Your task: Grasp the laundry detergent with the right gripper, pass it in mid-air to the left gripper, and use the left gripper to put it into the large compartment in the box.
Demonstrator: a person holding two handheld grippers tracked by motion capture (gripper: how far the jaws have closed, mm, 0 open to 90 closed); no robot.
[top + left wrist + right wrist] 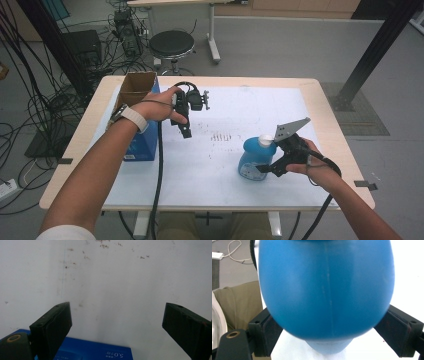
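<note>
Light wood desk [330,125] with a big white sheet [240,107] on it that's speckled with little brown marks, and the room behind is grey floor, a tangle of cables and one round black stool [171,44]. Things on the desk: one blue bottle [256,156] with a white cap, one blue box [142,145], one open cardboard box [136,86] behind it. The right gripper [263,170] has its jaws closed on the bottle, one on each side of the body. The left gripper [186,131] hangs with jaws wide and nothing between them, the blue box just below the left jaw
</note>
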